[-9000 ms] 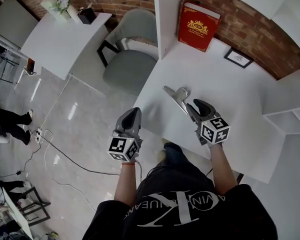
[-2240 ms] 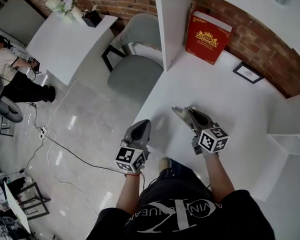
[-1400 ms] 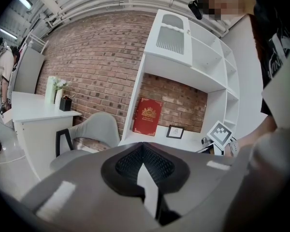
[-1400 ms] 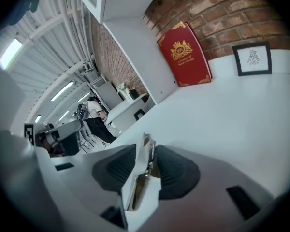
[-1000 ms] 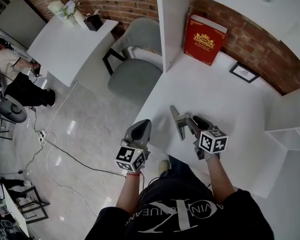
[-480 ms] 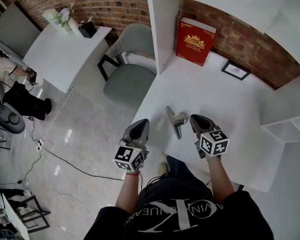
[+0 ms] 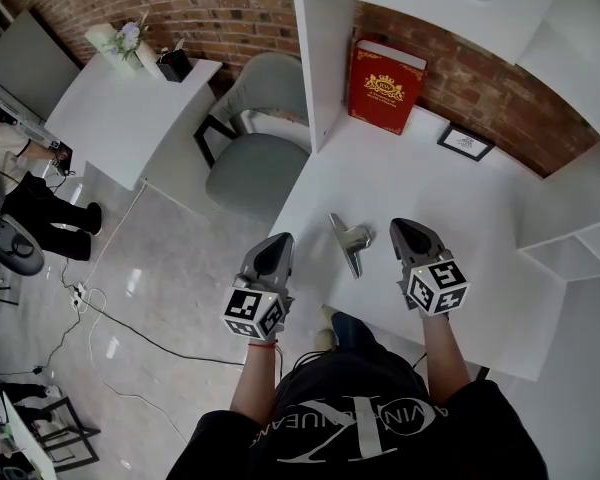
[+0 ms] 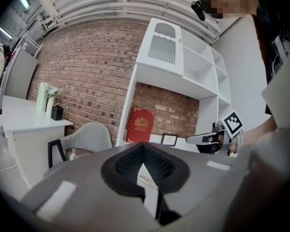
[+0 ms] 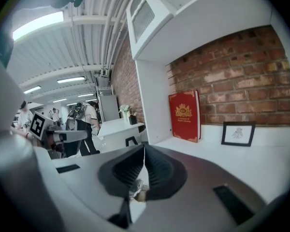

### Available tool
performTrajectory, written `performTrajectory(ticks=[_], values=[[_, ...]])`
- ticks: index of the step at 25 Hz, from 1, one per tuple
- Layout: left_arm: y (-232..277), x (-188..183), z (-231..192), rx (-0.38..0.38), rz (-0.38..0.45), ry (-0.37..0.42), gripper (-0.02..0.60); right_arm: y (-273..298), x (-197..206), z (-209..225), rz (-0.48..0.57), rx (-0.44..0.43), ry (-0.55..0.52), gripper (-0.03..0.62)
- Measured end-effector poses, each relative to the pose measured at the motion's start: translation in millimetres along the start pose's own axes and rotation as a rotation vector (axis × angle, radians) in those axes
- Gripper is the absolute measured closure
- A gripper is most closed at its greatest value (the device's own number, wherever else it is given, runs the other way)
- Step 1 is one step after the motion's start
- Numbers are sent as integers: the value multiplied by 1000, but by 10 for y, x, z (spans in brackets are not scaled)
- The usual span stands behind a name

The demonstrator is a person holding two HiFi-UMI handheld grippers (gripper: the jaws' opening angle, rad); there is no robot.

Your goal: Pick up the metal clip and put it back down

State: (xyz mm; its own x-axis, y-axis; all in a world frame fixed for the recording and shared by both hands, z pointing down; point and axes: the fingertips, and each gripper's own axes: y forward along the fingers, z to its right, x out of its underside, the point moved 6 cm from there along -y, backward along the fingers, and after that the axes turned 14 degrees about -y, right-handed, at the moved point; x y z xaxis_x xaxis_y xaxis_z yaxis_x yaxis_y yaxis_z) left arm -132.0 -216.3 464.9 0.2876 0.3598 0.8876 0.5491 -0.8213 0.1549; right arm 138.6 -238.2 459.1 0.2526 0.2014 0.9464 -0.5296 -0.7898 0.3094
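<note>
1. Head view: the metal clip [image 7: 348,244] lies flat on the white desk [image 7: 460,203], close to the desk's near edge.
2. The clip sits between the two tools, and neither tool touches it. It is nearer the right gripper [image 7: 405,230] than the left gripper [image 7: 275,244].
3. The right gripper is over the desk just to the right of the clip, and its tips point towards the brick wall [image 7: 500,88].
4. The left gripper is off the desk's left edge, above the pale floor [image 7: 150,298]. It points the same way as the right one.
5. Right gripper view: the right gripper's [image 9: 144,150] two ridged pads are pressed together at the tips, with nothing pinched between them.
6. Beyond these pads a red book [image 9: 184,116] stands against the wall, with a small framed picture [image 9: 238,133] to its right on the desk.
7. Left gripper view: the left gripper's [image 8: 143,147] pads also meet at the tips and are empty.
8. This view shows a grey chair [image 8: 89,138] ahead and the same red book [image 8: 140,125] further back. The right gripper [image 8: 205,139] is off to the side.
9. In the head view the red book [image 7: 385,86] leans at the back of the desk, well apart from the clip. The grey chair [image 7: 255,158] stands left of the desk.
</note>
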Motion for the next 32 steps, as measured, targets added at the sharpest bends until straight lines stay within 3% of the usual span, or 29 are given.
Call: performTrajectory(ticks=[18, 32], values=[[-48, -395, 104, 5, 110, 44, 574, -277, -489, 157, 142, 58, -61, 580], [-109, -695, 188, 13, 180, 72, 574, -393, -675, 222, 191, 74, -90, 580]])
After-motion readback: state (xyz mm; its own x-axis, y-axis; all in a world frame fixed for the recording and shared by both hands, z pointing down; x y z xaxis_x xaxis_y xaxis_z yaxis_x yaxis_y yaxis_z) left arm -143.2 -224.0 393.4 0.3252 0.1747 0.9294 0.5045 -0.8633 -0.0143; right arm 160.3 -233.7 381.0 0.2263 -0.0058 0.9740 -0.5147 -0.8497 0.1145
